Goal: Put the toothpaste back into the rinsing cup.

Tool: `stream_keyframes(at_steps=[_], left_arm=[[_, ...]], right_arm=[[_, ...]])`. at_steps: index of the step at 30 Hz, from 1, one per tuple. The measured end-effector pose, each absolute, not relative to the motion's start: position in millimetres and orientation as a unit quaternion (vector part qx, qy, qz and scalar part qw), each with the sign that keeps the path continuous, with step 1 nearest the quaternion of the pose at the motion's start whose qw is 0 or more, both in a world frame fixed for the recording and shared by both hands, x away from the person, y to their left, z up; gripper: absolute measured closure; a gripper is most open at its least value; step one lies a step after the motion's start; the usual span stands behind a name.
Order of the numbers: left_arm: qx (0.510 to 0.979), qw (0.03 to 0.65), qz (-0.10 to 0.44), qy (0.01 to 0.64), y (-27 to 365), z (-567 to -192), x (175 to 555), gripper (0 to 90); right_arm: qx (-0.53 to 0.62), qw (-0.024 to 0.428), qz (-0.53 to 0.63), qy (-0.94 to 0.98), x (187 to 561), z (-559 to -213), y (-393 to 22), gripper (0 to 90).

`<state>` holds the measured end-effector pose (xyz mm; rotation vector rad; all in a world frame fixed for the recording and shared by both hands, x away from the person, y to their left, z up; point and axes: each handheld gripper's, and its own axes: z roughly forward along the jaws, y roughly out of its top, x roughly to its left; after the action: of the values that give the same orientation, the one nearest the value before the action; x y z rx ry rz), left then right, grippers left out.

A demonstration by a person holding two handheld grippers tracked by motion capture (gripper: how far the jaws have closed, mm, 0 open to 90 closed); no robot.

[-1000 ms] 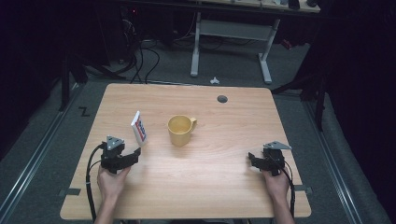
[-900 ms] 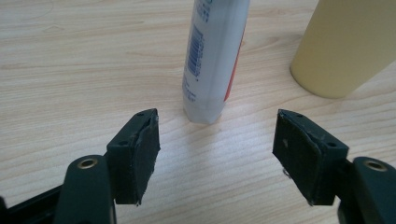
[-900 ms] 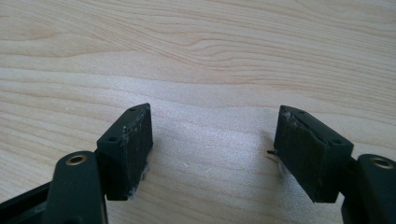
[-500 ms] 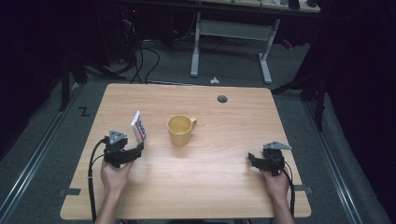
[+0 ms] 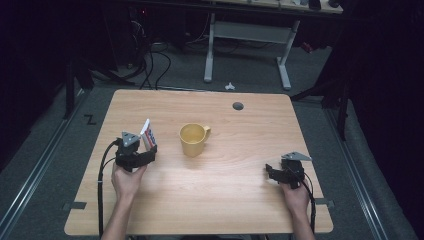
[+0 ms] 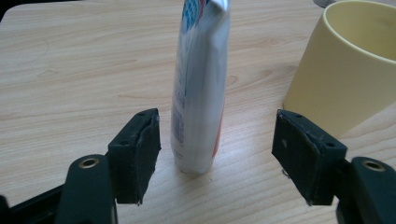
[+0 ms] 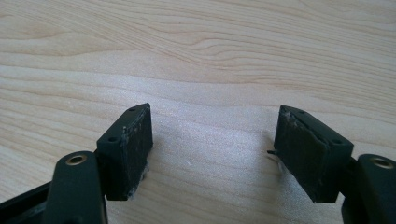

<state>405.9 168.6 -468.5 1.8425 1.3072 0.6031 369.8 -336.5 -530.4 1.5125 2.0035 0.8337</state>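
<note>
White tube (image 6: 198, 88) between parted jaws

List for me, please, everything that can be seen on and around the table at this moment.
tube: 1, white with blue and red print, standing upright left of the mug, between the open jaws of the left gripper, not yet touched
mug: 1, yellow, upright near the middle of the table, handle to the right
table: 1, light wood, with a dark round hole near its far edge
desk frame: 1, white legs, on the floor behind the table
cables: several, black, on the floor at far left
left gripper: 1, black, open, at the tube
right gripper: 1, black, open, low over bare table at right
hands: 2, one behind each gripper
</note>
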Motion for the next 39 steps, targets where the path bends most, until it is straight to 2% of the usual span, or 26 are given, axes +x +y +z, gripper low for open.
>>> stream_keyframes(at_steps=[14, 26, 39], left_arm=[[0.717, 0.387, 0.25, 0.524, 166.4, -468.4, 420.1, 34.0], [0.695, 0.411, 0.241, 0.539, 166.5, -472.7, 430.2, 36.0], [0.707, 0.388, 0.256, 0.534, 154.2, -473.2, 439.9, 41.8]], right_arm=[[0.554, 0.246, 0.306, 0.734, 369.7, -530.4, -336.4, 28.0], [0.554, 0.245, 0.306, 0.734, 369.6, -530.3, -336.3, 28.0], [0.554, 0.245, 0.306, 0.734, 369.6, -530.4, -336.4, 28.0]])
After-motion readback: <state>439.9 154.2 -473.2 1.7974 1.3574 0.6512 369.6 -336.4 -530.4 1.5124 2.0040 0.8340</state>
